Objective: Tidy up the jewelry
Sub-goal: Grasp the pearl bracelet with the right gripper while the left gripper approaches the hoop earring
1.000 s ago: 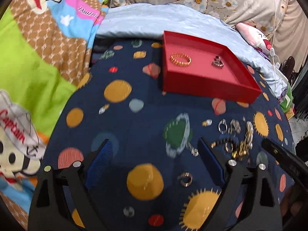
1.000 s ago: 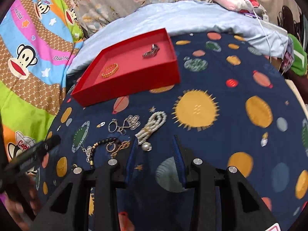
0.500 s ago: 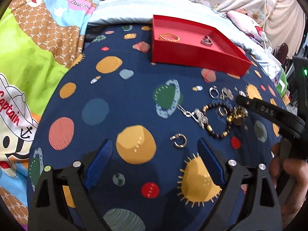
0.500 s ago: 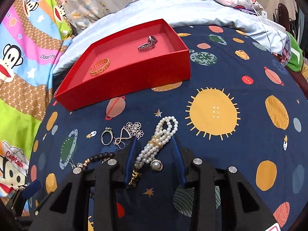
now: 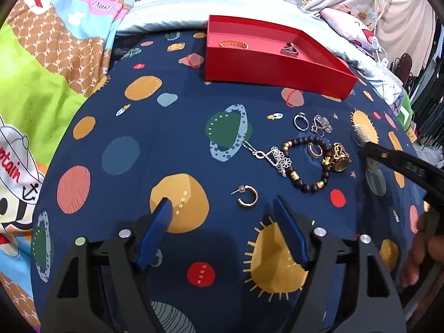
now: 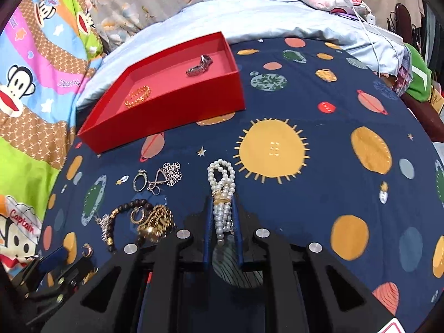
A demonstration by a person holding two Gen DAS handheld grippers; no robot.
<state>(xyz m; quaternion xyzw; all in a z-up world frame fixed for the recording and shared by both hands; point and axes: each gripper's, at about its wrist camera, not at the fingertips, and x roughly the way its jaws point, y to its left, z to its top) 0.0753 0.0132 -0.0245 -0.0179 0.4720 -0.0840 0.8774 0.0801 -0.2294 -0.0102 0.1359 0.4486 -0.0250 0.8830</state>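
Right gripper (image 6: 223, 222) now clamps the multi-strand white pearl bracelet with the gold clasp (image 6: 222, 191); half a second ago its blue pads only flanked it.

The strands sit pinched between the pads near the clasp, the far loop lying on the navy planet-print bedsheet (image 6: 319, 105), so the pick looks secured and the next step is probably a lift toward the shallow red cardboard tray (image 6: 177, 111), which holds a gold band (image 6: 137, 96) and a dark silver piece (image 6: 199, 66). The left gripper (image 5: 222, 208) has come closer to the gold hoop earring (image 5: 247, 195), fingers spread wide, nothing held. Left on the sheet: a dark beaded bracelet (image 5: 305, 163), chunky gold ring (image 5: 338, 158), silver flower chain (image 5: 274, 158) and thin silver ring (image 5: 301, 120).
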